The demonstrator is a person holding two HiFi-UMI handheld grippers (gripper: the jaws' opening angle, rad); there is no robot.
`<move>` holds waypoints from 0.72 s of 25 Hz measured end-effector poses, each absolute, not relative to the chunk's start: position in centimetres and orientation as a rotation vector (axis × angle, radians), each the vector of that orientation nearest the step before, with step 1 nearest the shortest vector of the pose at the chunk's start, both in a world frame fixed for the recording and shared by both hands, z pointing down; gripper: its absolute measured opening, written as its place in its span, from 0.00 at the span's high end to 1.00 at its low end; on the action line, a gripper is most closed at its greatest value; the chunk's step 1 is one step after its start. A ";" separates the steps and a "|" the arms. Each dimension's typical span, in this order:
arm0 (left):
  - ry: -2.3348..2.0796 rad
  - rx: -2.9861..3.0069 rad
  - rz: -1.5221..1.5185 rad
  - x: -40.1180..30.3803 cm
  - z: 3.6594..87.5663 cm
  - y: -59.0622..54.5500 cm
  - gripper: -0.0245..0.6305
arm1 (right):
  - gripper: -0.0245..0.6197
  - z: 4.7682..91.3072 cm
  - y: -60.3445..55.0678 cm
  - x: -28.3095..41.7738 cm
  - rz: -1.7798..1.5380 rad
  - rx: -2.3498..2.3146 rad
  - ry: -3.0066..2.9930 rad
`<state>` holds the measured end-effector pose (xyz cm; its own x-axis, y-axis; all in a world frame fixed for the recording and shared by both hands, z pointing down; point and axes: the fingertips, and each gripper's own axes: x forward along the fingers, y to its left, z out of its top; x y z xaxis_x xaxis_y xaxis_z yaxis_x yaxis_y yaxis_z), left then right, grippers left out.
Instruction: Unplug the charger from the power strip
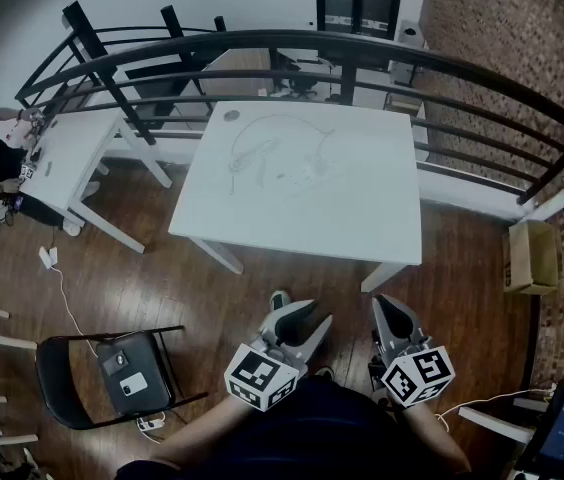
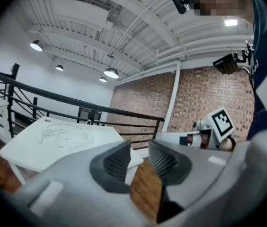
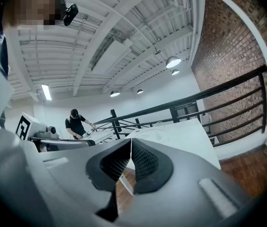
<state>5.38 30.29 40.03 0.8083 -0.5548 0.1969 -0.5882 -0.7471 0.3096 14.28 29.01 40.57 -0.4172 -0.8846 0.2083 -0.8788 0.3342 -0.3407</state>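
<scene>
Power strip is lying on table well ahead of both grippers; left gripper gaping empty, right gripper pressing together; cardboard box off right, contents unseen.

The power strip is a small white block lying flat on the far half of the white table. The charger may sit plugged in it. A thin white cord loops off to the left.
</scene>
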 end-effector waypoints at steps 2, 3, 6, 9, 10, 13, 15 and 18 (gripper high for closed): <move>-0.865 2.636 0.123 4.7 40.4 27.8 0.78 | 0.94 41.0 26.9 14.2 -0.630 -1.717 2.542; -0.867 2.635 0.120 4.3 40.6 26.4 0.78 | 0.94 41.2 25.8 14.2 -0.630 -1.731 2.534; -0.882 2.637 0.108 3.3 41.0 21.4 0.78 | 0.94 41.4 21.9 14.3 -0.633 -1.775 2.509; -0.890 2.648 0.091 2.8 41.1 16.0 0.78 | 0.94 41.6 17.9 14.8 -0.625 -1.832 2.506; -0.882 2.651 0.093 2.5 41.2 14.3 0.78 | 0.94 41.9 16.4 14.8 -0.629 -1.856 2.505; -0.858 2.666 0.126 1.5 41.7 9.9 0.78 | 0.94 42.9 12.3 14.8 -0.647 -1.928 2.502; -0.858 2.662 0.149 0.6 42.4 7.2 0.78 | 0.94 43.6 9.8 14.6 -0.644 -1.967 2.514; -0.887 2.616 0.180 -0.9 43.8 3.5 0.81 | 0.94 44.5 6.6 13.8 -0.645 -2.017 2.546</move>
